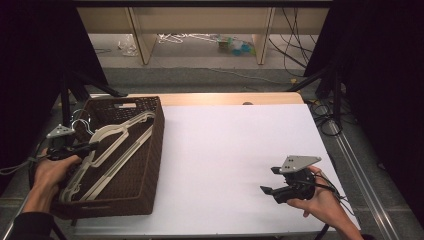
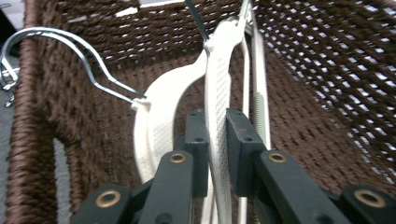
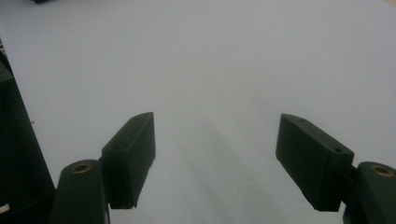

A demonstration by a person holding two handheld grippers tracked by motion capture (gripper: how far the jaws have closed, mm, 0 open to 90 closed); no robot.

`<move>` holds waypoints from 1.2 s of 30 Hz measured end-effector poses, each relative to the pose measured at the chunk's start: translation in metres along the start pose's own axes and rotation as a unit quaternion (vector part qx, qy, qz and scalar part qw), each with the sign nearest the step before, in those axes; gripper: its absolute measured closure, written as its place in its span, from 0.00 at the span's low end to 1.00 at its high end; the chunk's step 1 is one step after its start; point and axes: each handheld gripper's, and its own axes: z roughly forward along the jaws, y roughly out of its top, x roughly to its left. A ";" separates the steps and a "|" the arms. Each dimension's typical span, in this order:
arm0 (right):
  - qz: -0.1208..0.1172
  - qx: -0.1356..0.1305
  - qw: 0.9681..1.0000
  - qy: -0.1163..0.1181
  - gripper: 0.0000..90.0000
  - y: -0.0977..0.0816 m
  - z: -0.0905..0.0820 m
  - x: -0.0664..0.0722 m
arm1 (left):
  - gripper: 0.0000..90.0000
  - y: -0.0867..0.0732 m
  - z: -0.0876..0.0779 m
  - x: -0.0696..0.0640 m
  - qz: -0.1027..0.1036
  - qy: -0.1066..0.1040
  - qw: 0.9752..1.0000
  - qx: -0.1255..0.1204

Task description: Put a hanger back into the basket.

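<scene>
Reaching into the brown basket (image 1: 155, 150) at the table's left edge, the left gripper (image 2: 217, 149) has its jaws nearly closed around a white hanger (image 2: 218, 93) — the bar runs straight ahead from the jaws, lengthwise in the basket. The right gripper (image 3: 217, 158) rests open and empty on the white tabletop (image 3: 210, 56), well apart.

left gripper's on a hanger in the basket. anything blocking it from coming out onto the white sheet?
Partly. The left gripper straddles one arm of a white hanger inside the basket. A second hanger lies against it, and the basket wall on the sheet side must be cleared. The white sheet beyond looks bare up to the right gripper.
</scene>
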 end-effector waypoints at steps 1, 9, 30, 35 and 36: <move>0.000 0.000 1.000 0.000 0.33 0.000 0.000 0.000 | 0.88 0.000 0.000 0.000 0.002 0.001 1.000 0.002; 0.002 -0.006 1.000 -0.003 0.33 -0.001 0.002 0.001 | 0.85 -0.002 0.002 0.004 0.014 0.022 0.999 0.032; 0.001 -0.001 1.000 -0.001 0.33 0.000 0.000 -0.001 | 0.69 -0.009 0.005 0.007 0.000 0.051 0.998 0.040; 0.002 -0.007 1.000 -0.004 0.33 -0.001 0.002 0.000 | 0.66 -0.007 -0.001 0.006 -0.007 0.050 0.998 0.023; 0.003 -0.007 1.000 -0.003 0.33 -0.001 0.002 0.000 | 0.65 -0.007 -0.002 0.005 -0.009 0.049 0.999 0.020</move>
